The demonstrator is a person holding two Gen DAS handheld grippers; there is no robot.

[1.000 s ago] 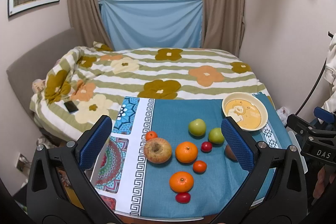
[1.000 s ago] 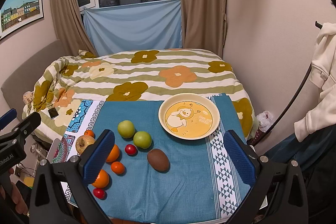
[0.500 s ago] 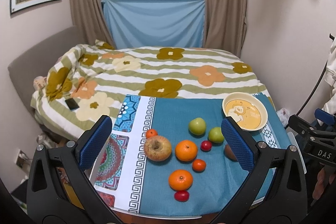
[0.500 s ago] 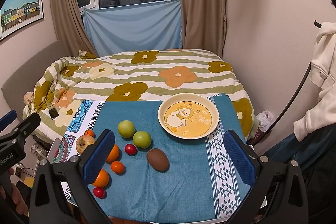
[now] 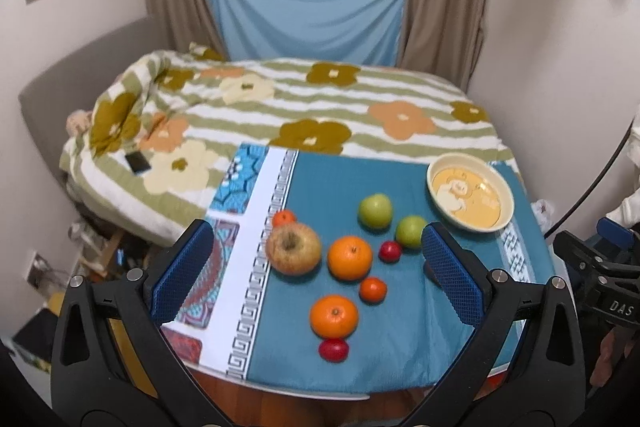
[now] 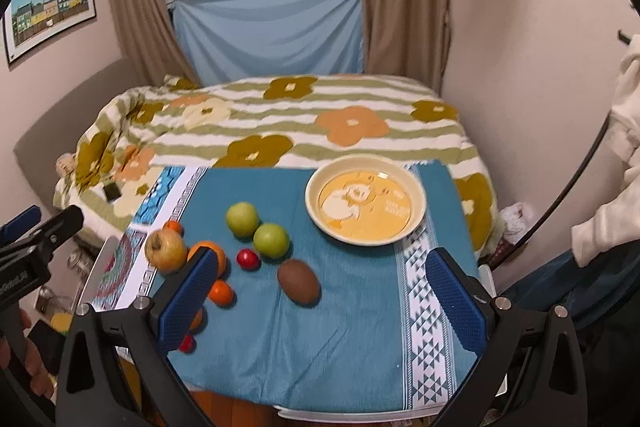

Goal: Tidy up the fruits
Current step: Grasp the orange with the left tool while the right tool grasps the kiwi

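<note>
Fruit lies scattered on a teal tablecloth [image 5: 400,355]: a yellow-red apple [image 5: 293,248], two oranges [image 5: 349,257] [image 5: 334,315], two green apples [image 5: 375,211] [image 5: 410,231], small mandarins [image 5: 373,289] and red tomatoes [image 5: 333,349]. A brown kiwi [image 6: 299,281] lies nearer the right side. A cream bowl [image 6: 365,205] with a cartoon print stands empty at the back right. My left gripper [image 5: 316,271] hovers open above the fruit cluster. Over the cloth in front of the kiwi and bowl, my right gripper [image 6: 320,295] is open and holds nothing.
A bed with a flowered striped duvet [image 5: 312,107] lies right behind the small table, with a dark phone [image 5: 137,161] on it. Walls close in on the right. A white garment [image 6: 616,163] hangs at the right. The table's front edge [image 6: 360,413] is close below.
Both views have shifted slightly closer and lower toward the table, with some motion blur. No fruit has moved and both grippers stay open.
</note>
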